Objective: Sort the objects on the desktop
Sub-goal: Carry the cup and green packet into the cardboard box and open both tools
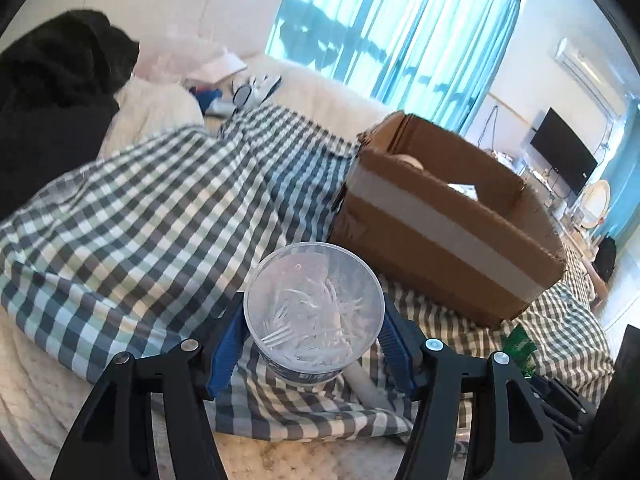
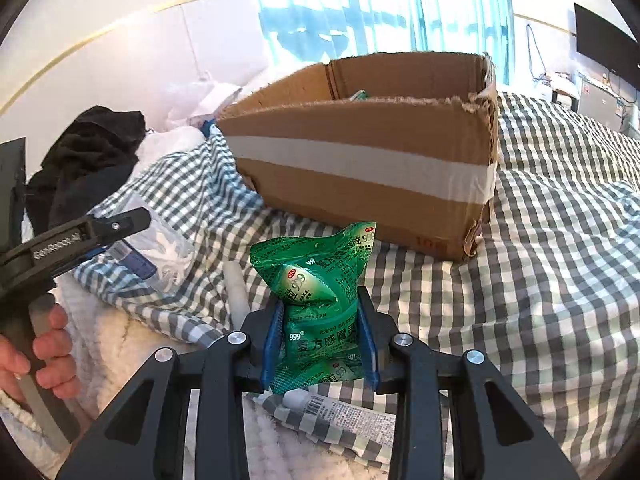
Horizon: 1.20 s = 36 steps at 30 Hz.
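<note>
Your left tongs (image 1: 314, 344) show black arms with blue pads; between them, a clear tub (image 1: 314, 308) of translucent white plastic forks (image 1: 308, 320), with a dark label band at its base. Your right tongs (image 2: 322, 344) carry the same black and blue, around a green sachet pack (image 2: 320, 304) printed in white, with a small red-and-white oval mark. The cardboard box (image 2: 360, 168) is brown with one white tape stripe. The bedcover (image 2: 560, 240) is a grey, white and pale-green check. Behind it, the curtains (image 1: 400, 28) are turquoise.
</note>
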Tool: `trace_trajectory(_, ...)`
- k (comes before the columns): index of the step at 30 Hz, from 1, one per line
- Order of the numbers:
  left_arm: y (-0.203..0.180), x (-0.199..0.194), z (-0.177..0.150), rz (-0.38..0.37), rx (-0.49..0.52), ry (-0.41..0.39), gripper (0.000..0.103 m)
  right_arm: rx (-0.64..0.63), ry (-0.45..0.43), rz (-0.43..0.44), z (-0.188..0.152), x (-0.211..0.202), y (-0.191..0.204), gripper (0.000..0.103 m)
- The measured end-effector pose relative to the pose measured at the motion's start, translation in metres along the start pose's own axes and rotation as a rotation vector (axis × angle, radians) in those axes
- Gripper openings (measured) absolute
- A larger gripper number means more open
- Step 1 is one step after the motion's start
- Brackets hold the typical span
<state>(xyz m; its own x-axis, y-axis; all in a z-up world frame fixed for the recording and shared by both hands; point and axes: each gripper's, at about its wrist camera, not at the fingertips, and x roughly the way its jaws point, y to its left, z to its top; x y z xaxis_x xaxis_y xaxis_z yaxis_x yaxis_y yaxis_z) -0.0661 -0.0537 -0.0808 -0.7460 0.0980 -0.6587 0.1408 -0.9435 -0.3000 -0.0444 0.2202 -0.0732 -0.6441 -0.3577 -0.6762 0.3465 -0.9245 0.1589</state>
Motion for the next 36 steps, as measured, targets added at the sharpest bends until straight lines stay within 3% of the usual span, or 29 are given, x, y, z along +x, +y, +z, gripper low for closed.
trace_trajectory(4,-0.011,-0.006,0.001,0.021,0.046,-0.023,0.064,-0.001,-0.036,0.000,0.010,-0.012,0.001,0.032)
trace_trajectory(12,-0.033,-0.022,0.013,-0.034,0.080,-0.056,0.064,-0.010,-0.092,0.028,0.044,-0.043,-0.001,0.032)
trace_trajectory(19,-0.077,-0.031,0.058,-0.120,0.138,-0.115,0.064,-0.016,-0.196,0.055,0.104,-0.067,-0.012,0.032)
trace_trajectory(25,-0.117,-0.012,0.113,-0.178,0.145,-0.160,0.064,-0.031,-0.204,0.024,0.152,-0.042,-0.033,0.032)
trace_trajectory(28,-0.142,0.017,0.131,-0.125,0.209,-0.170,0.064,-0.007,-0.187,0.017,0.167,-0.019,-0.051,0.032)
trace_trajectory(33,-0.154,0.057,0.141,-0.111,0.215,-0.173,0.064,0.016,-0.148,0.011,0.175,0.015,-0.070,0.035)
trace_trajectory(36,-0.155,0.069,0.142,-0.083,0.220,-0.188,0.068,0.035,-0.166,0.012,0.173,0.015,-0.077,0.046)
